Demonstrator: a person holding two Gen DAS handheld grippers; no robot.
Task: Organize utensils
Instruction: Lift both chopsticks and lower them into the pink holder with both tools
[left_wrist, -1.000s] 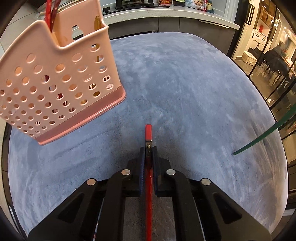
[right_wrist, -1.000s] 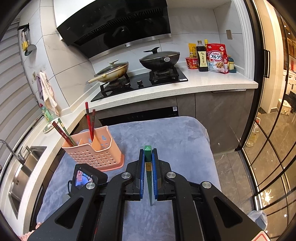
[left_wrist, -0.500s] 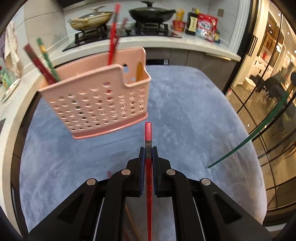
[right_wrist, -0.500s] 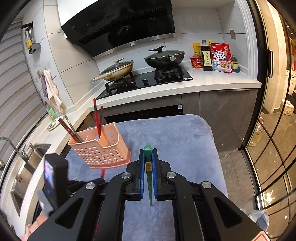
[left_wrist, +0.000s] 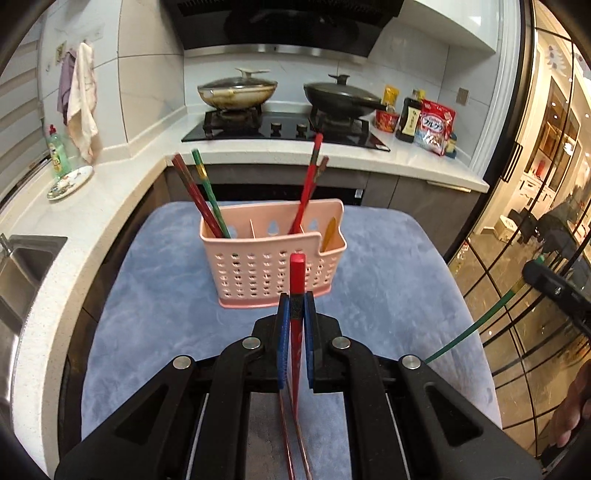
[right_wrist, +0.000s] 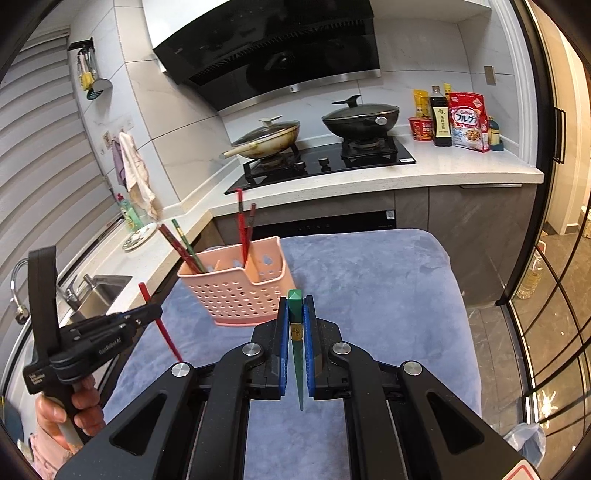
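Kitchen, blue mat (left_wrist: 388, 258), pink caddy (left_wrist: 271, 269) at middle. Nearer than caddy: left gripper (left_wrist: 295, 302) clamped on red chopstick (left_wrist: 296, 280), right gripper (right_wrist: 295, 314) clamped on green chopstick (right_wrist: 295, 354).

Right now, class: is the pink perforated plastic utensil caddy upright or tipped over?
Upright: the pink perforated plastic utensil caddy rests base-down on the blue cloth.

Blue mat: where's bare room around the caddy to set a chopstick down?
The blue mat lies bare right of the pink caddy out to the mat's edge, and in front of it toward the cameras. Crowded: the caddy's compartments hold chopsticks, and the left gripper with its red chopstick hangs at the caddy's left.
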